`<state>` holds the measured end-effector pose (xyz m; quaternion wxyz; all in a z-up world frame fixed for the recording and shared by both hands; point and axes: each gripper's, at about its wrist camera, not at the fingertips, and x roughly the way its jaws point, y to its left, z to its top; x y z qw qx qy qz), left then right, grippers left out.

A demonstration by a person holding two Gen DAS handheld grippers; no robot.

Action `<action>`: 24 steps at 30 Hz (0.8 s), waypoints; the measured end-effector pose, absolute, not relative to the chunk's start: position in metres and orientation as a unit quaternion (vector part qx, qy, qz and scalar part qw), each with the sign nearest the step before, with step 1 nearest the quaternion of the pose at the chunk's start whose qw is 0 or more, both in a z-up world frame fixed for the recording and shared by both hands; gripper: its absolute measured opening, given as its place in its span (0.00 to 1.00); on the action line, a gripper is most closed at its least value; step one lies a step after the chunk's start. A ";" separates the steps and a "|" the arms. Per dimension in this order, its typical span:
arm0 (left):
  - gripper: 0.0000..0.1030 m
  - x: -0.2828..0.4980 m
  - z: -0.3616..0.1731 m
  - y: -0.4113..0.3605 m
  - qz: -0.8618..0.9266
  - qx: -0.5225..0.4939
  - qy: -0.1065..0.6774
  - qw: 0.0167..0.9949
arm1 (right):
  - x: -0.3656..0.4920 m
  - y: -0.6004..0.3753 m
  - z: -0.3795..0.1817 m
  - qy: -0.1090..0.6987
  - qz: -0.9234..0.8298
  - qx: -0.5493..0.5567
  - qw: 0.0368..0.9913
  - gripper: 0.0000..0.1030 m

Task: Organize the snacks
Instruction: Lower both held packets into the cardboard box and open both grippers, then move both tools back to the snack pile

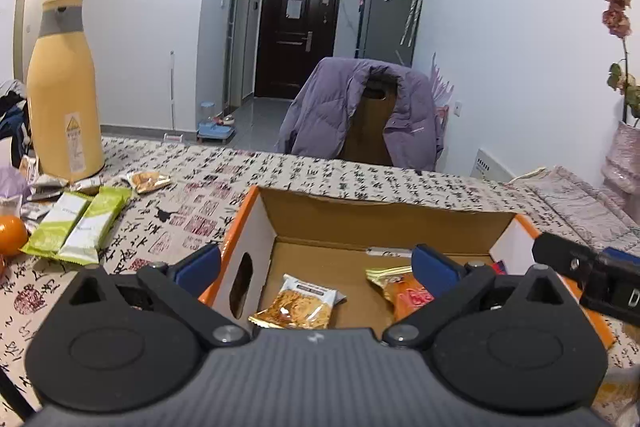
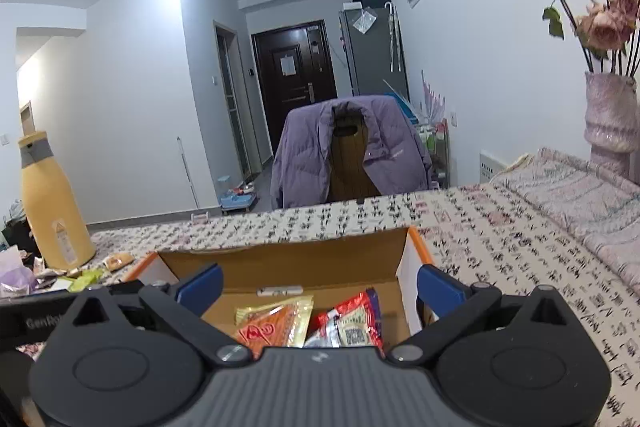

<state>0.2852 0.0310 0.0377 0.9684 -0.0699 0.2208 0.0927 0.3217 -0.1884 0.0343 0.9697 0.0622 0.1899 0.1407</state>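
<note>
Both grippers gape wide, gripping nothing: left gripper [image 1: 316, 263] and right gripper [image 2: 320, 285] hover over the corrugated cardboard box [image 1: 384, 219] at lower centre; inside lie glossy crinkled snack packets [image 1: 298, 305], partly hidden by gripper bodies; green wrappers [image 1: 78, 225] lie left on the printed tablecloth [image 1: 320, 171]

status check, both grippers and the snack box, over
Both hand-held grippers, left and right, open, empty. Cardboard box holds three packets. Green packets on table. Path unobstructed.
</note>
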 end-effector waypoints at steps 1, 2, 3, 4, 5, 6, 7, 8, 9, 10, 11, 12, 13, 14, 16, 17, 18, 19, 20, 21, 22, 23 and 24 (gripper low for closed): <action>1.00 0.283 0.040 0.029 0.092 -0.066 0.222 0.968 | 0.319 -0.190 0.038 0.187 0.142 0.061 0.970 1.00; 1.00 0.281 0.042 0.028 0.091 -0.062 0.224 0.968 | 0.315 -0.191 0.042 0.183 0.144 0.059 0.971 1.00; 1.00 0.279 0.044 0.027 0.091 -0.060 0.224 0.968 | 0.312 -0.192 0.046 0.179 0.147 0.058 0.971 1.00; 1.00 0.274 0.046 0.027 0.093 -0.059 0.224 0.969 | 0.308 -0.193 0.051 0.178 0.150 0.059 0.971 1.00; 1.00 0.272 0.047 0.027 0.093 -0.056 0.223 0.969 | 0.304 -0.194 0.055 0.177 0.153 0.059 0.971 1.00; 1.00 0.266 0.049 0.027 0.094 -0.054 0.222 0.969 | 0.301 -0.195 0.057 0.175 0.154 0.058 0.971 1.00; 1.00 0.262 0.051 0.027 0.096 -0.053 0.221 0.969 | 0.297 -0.195 0.059 0.174 0.155 0.055 0.971 1.00; 1.00 0.258 0.052 0.027 0.097 -0.054 0.220 0.969 | 0.292 -0.195 0.062 0.173 0.155 0.050 0.971 1.00; 1.00 0.253 0.054 0.028 0.097 -0.057 0.219 0.969 | 0.289 -0.195 0.063 0.173 0.155 0.047 0.971 1.00; 1.00 0.247 0.056 0.029 0.097 -0.060 0.217 0.969 | 0.285 -0.196 0.065 0.174 0.156 0.044 0.971 1.00; 1.00 0.243 0.057 0.030 0.098 -0.061 0.216 0.970 | 0.281 -0.196 0.066 0.174 0.157 0.043 0.971 1.00; 1.00 0.237 0.059 0.030 0.099 -0.060 0.214 0.970 | 0.276 -0.197 0.067 0.174 0.158 0.041 0.971 1.00; 1.00 0.233 0.060 0.030 0.100 -0.060 0.213 0.970 | 0.271 -0.197 0.067 0.174 0.159 0.038 0.971 1.00; 1.00 0.227 0.062 0.030 0.100 -0.060 0.212 0.970 | 0.266 -0.198 0.067 0.175 0.159 0.036 0.971 1.00; 1.00 0.213 0.064 0.029 0.098 -0.059 0.209 0.971 | 0.255 -0.199 0.068 0.176 0.160 0.033 0.971 1.00; 1.00 0.208 0.065 0.029 0.097 -0.058 0.208 0.971 | 0.251 -0.198 0.068 0.176 0.160 0.032 0.971 1.00; 1.00 0.202 0.065 0.028 0.096 -0.057 0.208 0.972 | 0.244 -0.199 0.068 0.177 0.161 0.032 0.970 1.00; 1.00 0.195 0.066 0.028 0.096 -0.055 0.207 0.972 | 0.238 -0.199 0.067 0.178 0.162 0.030 0.970 1.00; 1.00 0.188 0.065 0.027 0.095 -0.053 0.207 0.972 | 0.232 -0.200 0.066 0.179 0.162 0.029 0.970 1.00; 1.00 0.182 0.065 0.026 0.095 -0.051 0.209 0.972 | 0.226 -0.200 0.065 0.180 0.162 0.025 0.970 1.00; 1.00 0.175 0.064 0.025 0.094 -0.050 0.210 0.972 | 0.221 -0.200 0.065 0.182 0.162 0.023 0.970 1.00; 1.00 0.170 0.063 0.025 0.094 -0.050 0.210 0.972 | 0.215 -0.201 0.063 0.184 0.162 0.020 0.969 1.00; 1.00 0.164 0.062 0.025 0.092 -0.050 0.211 0.972 | 0.209 -0.201 0.061 0.187 0.164 0.019 0.969 1.00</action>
